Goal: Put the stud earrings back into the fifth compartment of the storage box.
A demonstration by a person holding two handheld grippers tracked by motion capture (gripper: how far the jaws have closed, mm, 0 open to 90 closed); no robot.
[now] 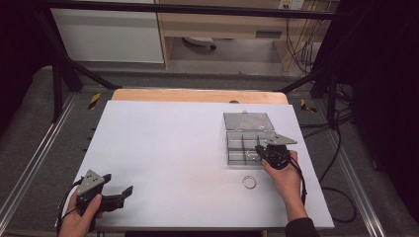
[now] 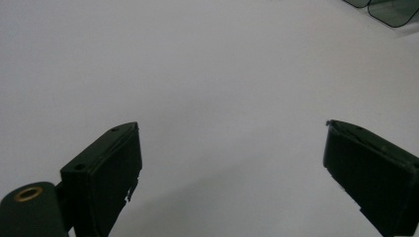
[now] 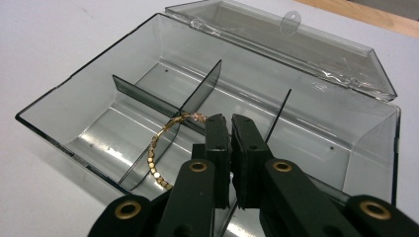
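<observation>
A smoky clear plastic box [image 1: 236,157] with dividers lies open at the table's right, its lid [image 1: 248,121] folded back. My right gripper [image 1: 259,149] hovers over the box's near right part. In the right gripper view its jaws [image 3: 227,119] are shut on a gold bead bracelet [image 3: 157,150], which hangs down across a divider [image 3: 148,98] into the box [image 3: 64,106]. A second bracelet [image 1: 249,182] lies on the white table just in front of the box. My left gripper [image 1: 119,183] rests open at the front left with nothing in it, and its jaws [image 2: 232,126] stand wide apart.
The white tabletop [image 1: 163,148] is bare between the two grippers. A wooden strip [image 1: 197,95] runs along the far edge. A corner of the box [image 2: 390,10] shows at the top right of the left gripper view. Black frame bars and cables flank the table.
</observation>
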